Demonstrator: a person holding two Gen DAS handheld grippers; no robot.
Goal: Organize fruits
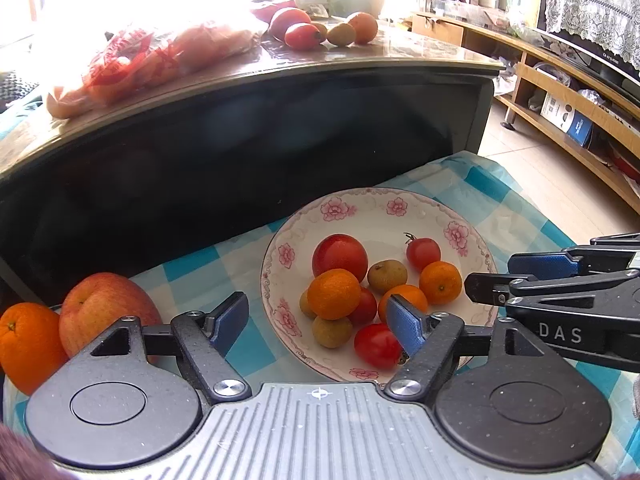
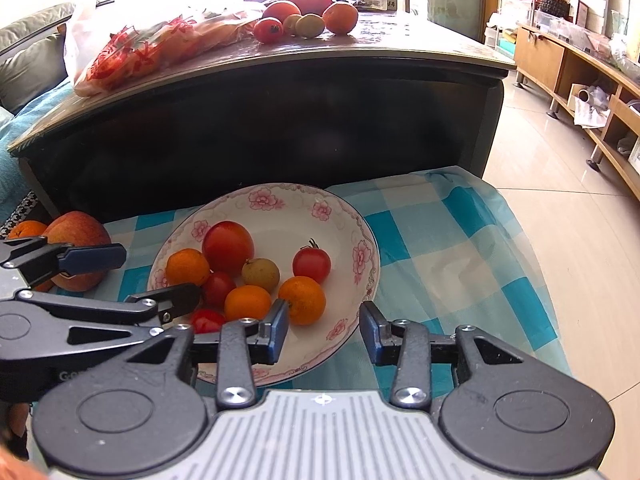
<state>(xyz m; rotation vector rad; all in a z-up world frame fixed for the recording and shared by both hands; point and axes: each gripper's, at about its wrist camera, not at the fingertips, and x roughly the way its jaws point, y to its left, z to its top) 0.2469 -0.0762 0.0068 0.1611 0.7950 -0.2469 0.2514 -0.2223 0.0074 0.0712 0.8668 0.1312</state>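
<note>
A white plate with pink flowers (image 1: 352,210) (image 2: 280,204) sits on a blue checked cloth and holds several small oranges, red tomatoes and brownish longans. My left gripper (image 1: 318,322) is open and empty, low over the plate's near left side; it also shows in the right wrist view (image 2: 132,276). My right gripper (image 2: 324,330) is open and empty over the plate's near right rim; it also shows in the left wrist view (image 1: 490,276). A red apple (image 1: 106,308) (image 2: 80,240) and an orange (image 1: 26,344) (image 2: 26,229) lie on the cloth left of the plate.
A dark table (image 1: 280,128) rises right behind the plate. On its top lie a red-printed plastic bag (image 1: 132,64) and more fruit (image 1: 324,28). The blue checked cloth (image 2: 460,264) extends right of the plate. Wooden shelves (image 1: 568,92) line the right wall.
</note>
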